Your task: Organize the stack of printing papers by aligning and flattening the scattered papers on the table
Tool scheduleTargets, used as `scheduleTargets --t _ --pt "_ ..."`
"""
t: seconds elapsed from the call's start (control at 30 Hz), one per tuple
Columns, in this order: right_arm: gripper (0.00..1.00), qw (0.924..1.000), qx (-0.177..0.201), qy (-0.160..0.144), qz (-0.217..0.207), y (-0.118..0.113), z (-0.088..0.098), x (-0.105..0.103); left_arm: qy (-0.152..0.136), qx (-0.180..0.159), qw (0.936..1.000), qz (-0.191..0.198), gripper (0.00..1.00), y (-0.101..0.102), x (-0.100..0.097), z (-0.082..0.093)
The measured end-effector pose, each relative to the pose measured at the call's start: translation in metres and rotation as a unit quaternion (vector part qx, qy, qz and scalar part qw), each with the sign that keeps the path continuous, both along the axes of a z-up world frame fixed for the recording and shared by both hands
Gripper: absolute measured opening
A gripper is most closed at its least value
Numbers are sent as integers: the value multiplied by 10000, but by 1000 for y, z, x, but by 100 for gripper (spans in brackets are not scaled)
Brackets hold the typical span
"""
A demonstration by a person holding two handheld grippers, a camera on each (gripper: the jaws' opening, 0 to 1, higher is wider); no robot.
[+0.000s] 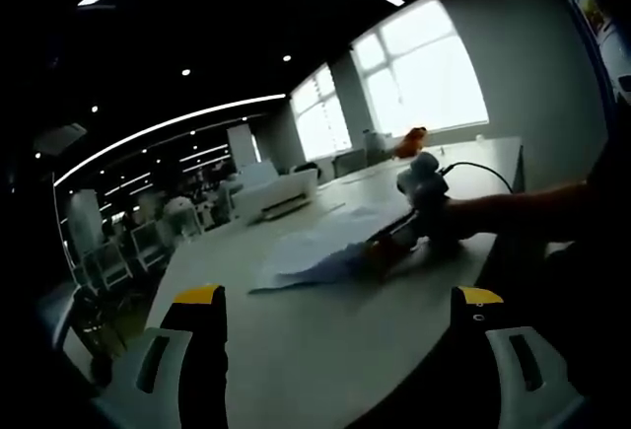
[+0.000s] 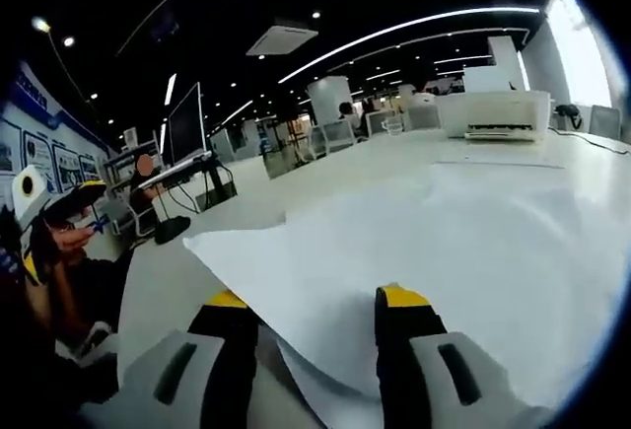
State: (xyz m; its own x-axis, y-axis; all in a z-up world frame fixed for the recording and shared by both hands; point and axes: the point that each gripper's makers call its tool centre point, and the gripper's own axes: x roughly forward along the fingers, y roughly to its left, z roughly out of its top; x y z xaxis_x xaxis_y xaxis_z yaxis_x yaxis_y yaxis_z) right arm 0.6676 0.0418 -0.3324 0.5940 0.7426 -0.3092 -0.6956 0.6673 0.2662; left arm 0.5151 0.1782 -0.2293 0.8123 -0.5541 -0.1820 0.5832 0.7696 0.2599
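**Papers under the right fingers, left fingers held wide**

In the left gripper view: left gripper (image 1: pixel 340 301) raised off the white worktop (image 1: pixel 325 350), its two yellow-tipped fingers (image 1: pixel 200 296) standing far apart with nothing between them. Beyond the gap between the fingers, a loose spread of printing papers (image 1: pixel 315 251) lying on the worktop, sheets fanned and not squared up, one corner pointing back toward the left finger. At the far right edge of that spread, the right gripper (image 1: pixel 389 247) set down on the sheets, a hand (image 1: pixel 463 217) behind it and a cable arching away above. Farther past the papers, a white printer (image 1: pixel 276 192) on the worktop, bright windows (image 1: pixel 424 69) behind, and a small orange object (image 1: pixel 414 138) near the sill, too small to identify.

In the right gripper view: right fingers (image 2: pixel 404 301) parted to a moderate gap, tips low over the paper stack (image 2: pixel 444 242), which spreads out ahead of and to the right of both fingers. A sheet edge runs between the two fingers; cannot tell whether the tips press on the paper or merely hover just over it. No sheet pinched between them. Bare worktop (image 2: pixel 237 202) to the left of the left-hand finger. The printer (image 2: pixel 498 113) well ahead, past the papers. Far off to the left of the fingers, the left gripper (image 2: pixel 49 202) in a hand, and a dark monitor (image 2: pixel 185 123) beyond it.
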Motion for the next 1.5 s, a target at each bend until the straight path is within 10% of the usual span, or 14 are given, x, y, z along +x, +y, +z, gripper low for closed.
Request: scheduleTargets --t 0.37,1.5 --pt "22 9991 413 94 1 -2 9 -1 -6 3 10000 -14 96 -1 0 0" --pt "17 9777 1957 763 -25 -7 39 -8 -27 -19 10000 -28 96 -3 -1 0"
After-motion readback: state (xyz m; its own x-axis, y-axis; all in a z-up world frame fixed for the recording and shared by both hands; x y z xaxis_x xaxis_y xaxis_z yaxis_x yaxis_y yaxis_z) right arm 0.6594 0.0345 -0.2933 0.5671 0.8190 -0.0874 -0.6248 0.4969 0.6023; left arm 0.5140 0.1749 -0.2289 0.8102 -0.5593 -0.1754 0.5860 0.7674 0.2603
